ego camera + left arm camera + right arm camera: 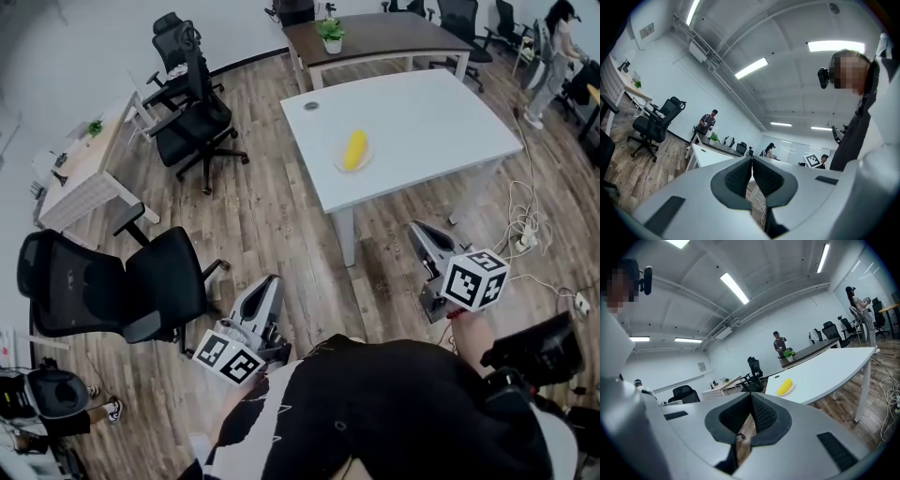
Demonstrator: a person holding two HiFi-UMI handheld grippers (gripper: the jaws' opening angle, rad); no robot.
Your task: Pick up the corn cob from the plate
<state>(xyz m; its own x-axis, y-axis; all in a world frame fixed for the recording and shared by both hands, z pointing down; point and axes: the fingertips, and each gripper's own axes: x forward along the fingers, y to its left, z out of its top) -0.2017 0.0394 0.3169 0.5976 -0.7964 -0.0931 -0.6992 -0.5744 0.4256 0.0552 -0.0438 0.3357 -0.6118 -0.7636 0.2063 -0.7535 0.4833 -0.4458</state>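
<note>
Jaws closed and empty on both the left gripper (270, 286) and the right gripper (419, 231), well short of the white table (441, 112). The corn cob (354, 150) lies on its plate (337, 166), far ahead. Its long axis runs near to far, closer to the right gripper.

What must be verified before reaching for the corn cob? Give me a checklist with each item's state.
1. The corn cob lies on the plate: ok.
2. The left gripper is open for a grasp: not ok, shut and empty.
3. The right gripper is open for a grasp: not ok, shut and empty.
4. Both grippers are at the table: not ok, both are short of it, over the floor.
5. The cables are away from the feet: cannot tell, feet hidden.
</note>
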